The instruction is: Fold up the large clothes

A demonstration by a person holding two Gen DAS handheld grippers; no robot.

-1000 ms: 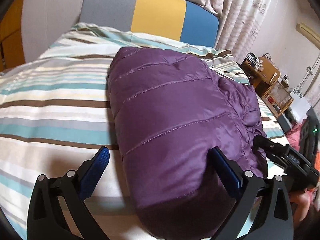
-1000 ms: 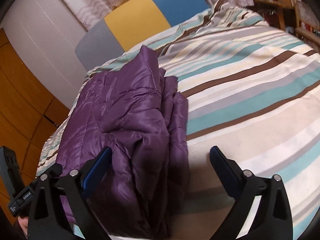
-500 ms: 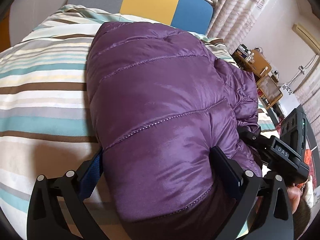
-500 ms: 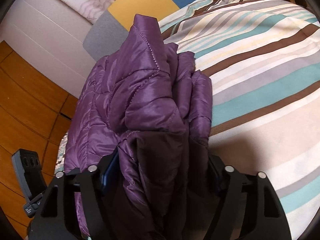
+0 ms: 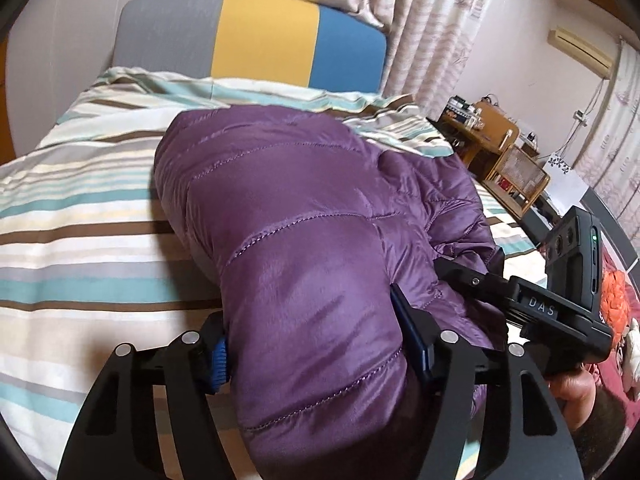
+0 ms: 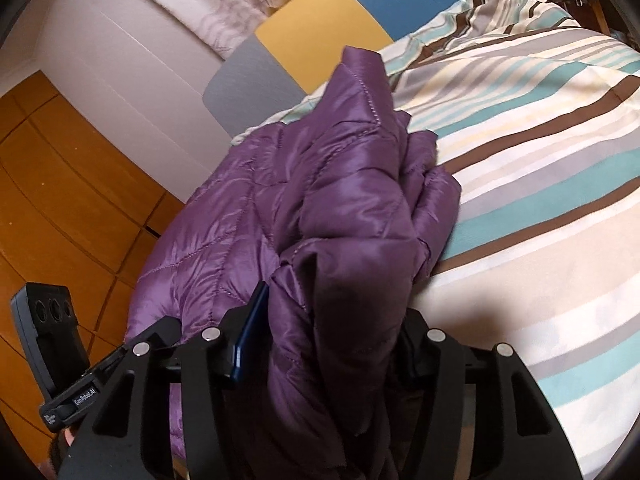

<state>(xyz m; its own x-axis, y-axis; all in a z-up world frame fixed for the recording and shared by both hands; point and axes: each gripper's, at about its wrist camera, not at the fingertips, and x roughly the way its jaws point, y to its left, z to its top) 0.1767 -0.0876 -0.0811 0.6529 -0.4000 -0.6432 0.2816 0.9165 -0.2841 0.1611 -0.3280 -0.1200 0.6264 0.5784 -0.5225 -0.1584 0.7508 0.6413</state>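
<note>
Two markings can be read. In the left wrist view, the white letters "DAS" stand on a black block on the body of the right gripper (image 5: 460,276), beside its black camera unit (image 5: 576,252). In the right wrist view, "GenRobot.AI" is printed in white on a black strip on the body of the left gripper (image 6: 156,334); a smaller white label beside it is too small to read.
</note>
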